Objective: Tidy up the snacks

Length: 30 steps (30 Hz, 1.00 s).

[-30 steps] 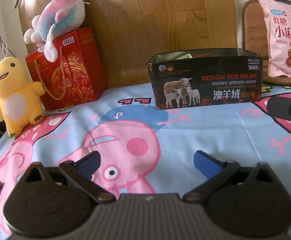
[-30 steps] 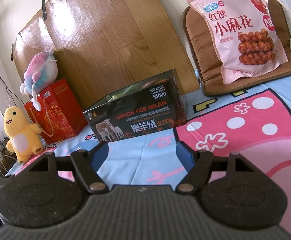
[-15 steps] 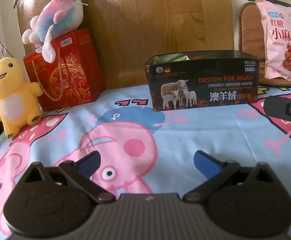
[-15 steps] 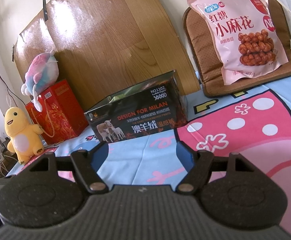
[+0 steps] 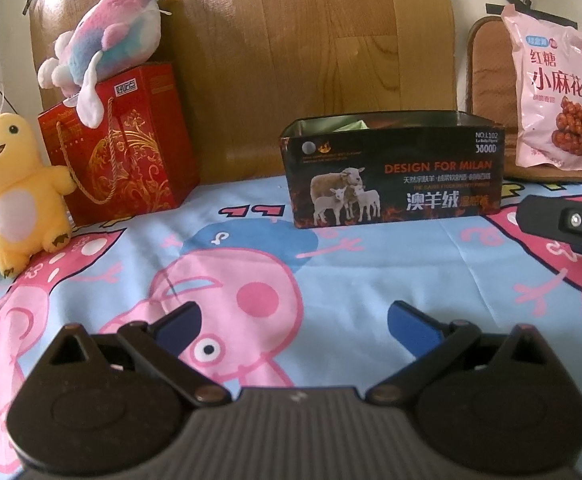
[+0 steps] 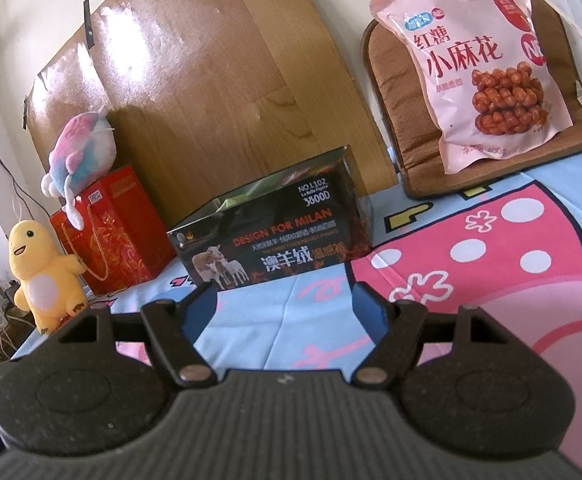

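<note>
Pink and blue cartoon bedsheet (image 5: 331, 280) fills my view under both tools. My left gripper (image 5: 295, 320) hangs over it with jaws spread and nothing between them; my right gripper (image 6: 285, 308) is likewise released and empty. I see the dark open box (image 5: 395, 176) printed with sheep standing near the sheet's far edge, against the wooden board (image 5: 311, 40). The pink snack bag (image 6: 479, 68) leans on a brown cushion (image 6: 395, 92) at the far right corner, well apart from both tools. At the far left sit a red gift bag (image 5: 123, 148), a pastel plush (image 5: 107, 40) on top, and a yellow plush (image 5: 15, 188) beside it.
</note>
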Each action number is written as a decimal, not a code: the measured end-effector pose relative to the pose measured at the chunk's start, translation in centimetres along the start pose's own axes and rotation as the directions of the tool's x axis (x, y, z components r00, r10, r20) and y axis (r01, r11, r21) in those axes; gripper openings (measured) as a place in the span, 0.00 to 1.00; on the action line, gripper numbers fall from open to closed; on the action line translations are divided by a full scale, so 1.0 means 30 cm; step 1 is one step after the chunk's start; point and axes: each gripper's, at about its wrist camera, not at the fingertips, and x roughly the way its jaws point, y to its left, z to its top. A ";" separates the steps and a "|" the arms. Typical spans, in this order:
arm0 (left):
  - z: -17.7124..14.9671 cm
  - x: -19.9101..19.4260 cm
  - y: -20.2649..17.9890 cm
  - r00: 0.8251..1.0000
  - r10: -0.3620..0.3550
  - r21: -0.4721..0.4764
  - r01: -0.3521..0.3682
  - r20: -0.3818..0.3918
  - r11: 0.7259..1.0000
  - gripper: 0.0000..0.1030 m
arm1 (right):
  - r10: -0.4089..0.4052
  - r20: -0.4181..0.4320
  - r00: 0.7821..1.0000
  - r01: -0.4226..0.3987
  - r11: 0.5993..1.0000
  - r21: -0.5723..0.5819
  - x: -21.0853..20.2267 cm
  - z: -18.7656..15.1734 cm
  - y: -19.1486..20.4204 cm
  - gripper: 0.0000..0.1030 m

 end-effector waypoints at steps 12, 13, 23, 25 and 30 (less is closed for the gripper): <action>-0.001 -0.002 0.003 0.999 -0.035 -0.013 0.035 -0.002 0.999 1.00 | -0.001 0.008 1.000 0.001 1.000 -0.004 -0.001 0.002 -0.001 0.74; -0.001 -0.002 0.004 0.999 -0.037 -0.014 0.037 -0.002 0.999 1.00 | -0.001 0.009 1.000 0.001 1.000 -0.004 -0.002 0.001 -0.001 0.74; -0.003 -0.002 0.011 0.999 -0.053 -0.027 0.053 -0.003 0.998 1.00 | -0.001 0.011 1.000 0.001 1.000 -0.007 -0.003 0.003 -0.001 0.74; -0.003 -0.002 0.011 0.999 -0.054 -0.030 0.054 -0.003 0.998 1.00 | 0.000 0.011 1.000 0.000 1.000 -0.007 -0.003 0.003 -0.001 0.74; -0.002 -0.002 0.012 0.998 -0.057 -0.036 0.057 -0.004 0.998 1.00 | 0.000 0.018 1.000 0.000 1.000 -0.003 -0.007 0.004 -0.001 0.74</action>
